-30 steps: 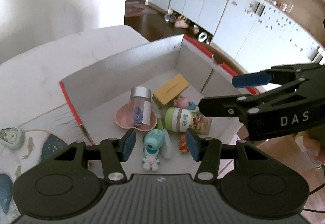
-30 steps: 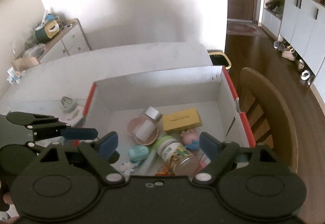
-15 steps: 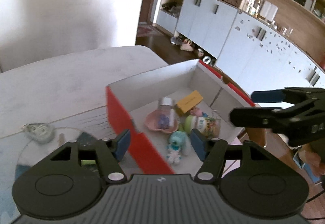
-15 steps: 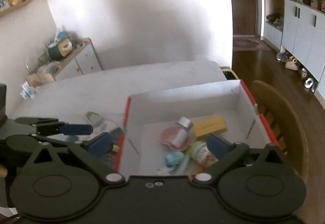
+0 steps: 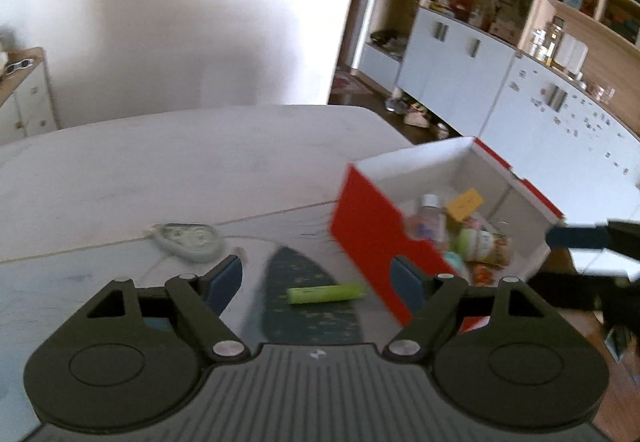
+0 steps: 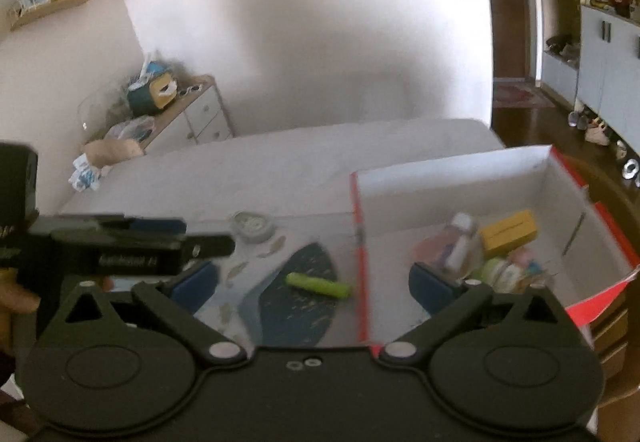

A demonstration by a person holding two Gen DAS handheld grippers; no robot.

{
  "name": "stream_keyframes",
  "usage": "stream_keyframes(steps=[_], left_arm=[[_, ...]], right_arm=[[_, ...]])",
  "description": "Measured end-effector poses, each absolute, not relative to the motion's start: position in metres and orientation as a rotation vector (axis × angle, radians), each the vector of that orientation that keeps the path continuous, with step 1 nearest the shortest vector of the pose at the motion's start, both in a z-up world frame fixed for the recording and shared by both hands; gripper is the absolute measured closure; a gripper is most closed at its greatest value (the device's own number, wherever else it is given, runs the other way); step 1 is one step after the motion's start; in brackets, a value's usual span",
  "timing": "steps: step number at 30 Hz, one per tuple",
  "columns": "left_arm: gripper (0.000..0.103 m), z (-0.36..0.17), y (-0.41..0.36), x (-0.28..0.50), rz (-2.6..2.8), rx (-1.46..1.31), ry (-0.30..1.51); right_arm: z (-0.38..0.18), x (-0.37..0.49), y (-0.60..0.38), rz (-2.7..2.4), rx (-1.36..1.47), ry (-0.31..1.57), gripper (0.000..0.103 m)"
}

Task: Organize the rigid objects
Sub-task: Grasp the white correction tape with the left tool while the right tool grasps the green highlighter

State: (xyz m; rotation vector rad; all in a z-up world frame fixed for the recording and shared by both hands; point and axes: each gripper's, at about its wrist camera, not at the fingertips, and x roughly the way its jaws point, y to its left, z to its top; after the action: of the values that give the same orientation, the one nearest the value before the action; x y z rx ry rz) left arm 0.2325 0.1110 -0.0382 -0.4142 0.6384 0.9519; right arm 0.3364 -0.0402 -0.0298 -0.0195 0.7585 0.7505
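A red and white cardboard box (image 5: 372, 230) (image 6: 362, 226) stands at the table's right end. Inside lie a small clear bottle (image 5: 428, 215) (image 6: 460, 238), a yellow pack (image 5: 464, 201) (image 6: 508, 232), a green-capped jar (image 5: 480, 242) (image 6: 500, 270) and other small items. A green tube (image 5: 326, 293) (image 6: 318, 285) lies on the dark patterned mat left of the box. A grey round gadget (image 5: 186, 240) (image 6: 252, 226) rests further back. My left gripper (image 5: 316, 280) hangs over the mat, jaws opening with nothing between them. My right gripper (image 6: 314, 284) stands open and empty above the tube.
The pale table (image 5: 180, 157) stretches back toward a white wall. A low white cabinet (image 6: 196, 113) with clutter stands at the left. White cupboards (image 5: 460, 65) and shoes line the right wall. A wooden chair back (image 6: 616, 193) sits behind the box.
Both grippers have drawn back from over the box and swung left, so the mat, the green tube and the grey gadget now show. The left jaws have widened.
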Motion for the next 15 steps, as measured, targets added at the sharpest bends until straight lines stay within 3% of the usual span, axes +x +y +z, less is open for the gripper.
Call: stream_keyframes(steps=[15], left_arm=[[0.022,-0.066,0.175,0.179,1.017,-0.452,0.648]], right_arm=[[-0.074,0.328,0.046,0.728,-0.172,0.776,0.001]])
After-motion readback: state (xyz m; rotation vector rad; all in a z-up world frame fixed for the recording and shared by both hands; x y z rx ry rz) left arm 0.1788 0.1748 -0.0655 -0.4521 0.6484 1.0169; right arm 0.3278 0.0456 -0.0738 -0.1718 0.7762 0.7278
